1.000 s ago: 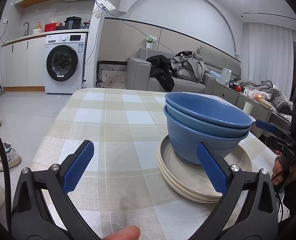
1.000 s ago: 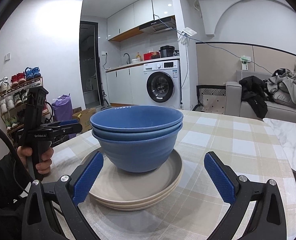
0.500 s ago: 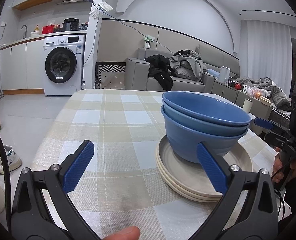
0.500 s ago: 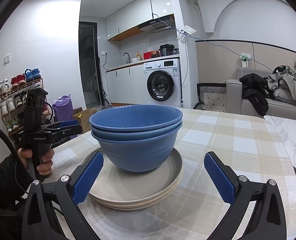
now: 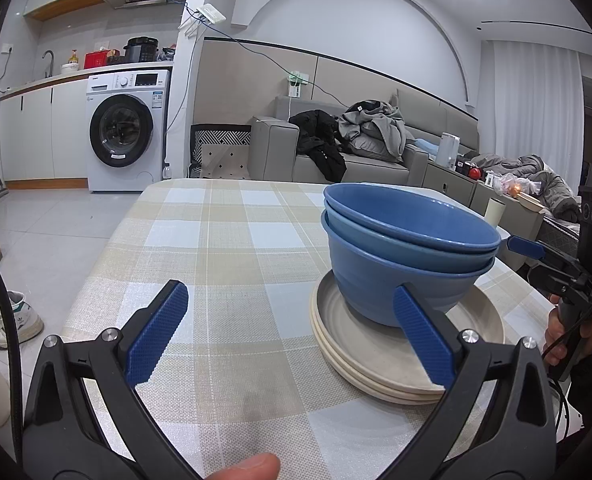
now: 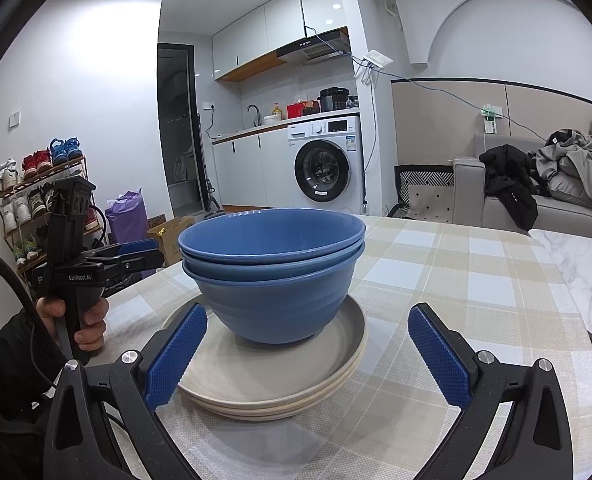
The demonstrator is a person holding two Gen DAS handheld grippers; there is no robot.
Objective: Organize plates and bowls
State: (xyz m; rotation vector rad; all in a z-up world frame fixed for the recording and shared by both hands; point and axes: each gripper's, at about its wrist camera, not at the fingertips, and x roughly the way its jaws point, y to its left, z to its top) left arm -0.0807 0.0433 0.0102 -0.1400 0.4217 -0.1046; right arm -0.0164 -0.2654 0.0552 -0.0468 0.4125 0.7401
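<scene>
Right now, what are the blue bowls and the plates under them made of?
Blue bowls: probably matte plastic or melamine; the colour is even, with only soft sheen and faint ridges on the side. Plates: beige, dull and slightly speckled, maybe wheat-straw plastic or unglazed-looking ceramic. Looks alone can't settle either.

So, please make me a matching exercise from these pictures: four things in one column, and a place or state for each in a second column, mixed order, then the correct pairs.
Things:
1. blue bowls
2. beige plates
3. left gripper
4. washing machine

Places or states:
A. under the kitchen counter
B. nested together, standing on the plates
C. open and holding nothing, beside the stack
D. stacked directly on the checked tablecloth

Pairs: 1-B, 2-D, 3-C, 4-A
</scene>
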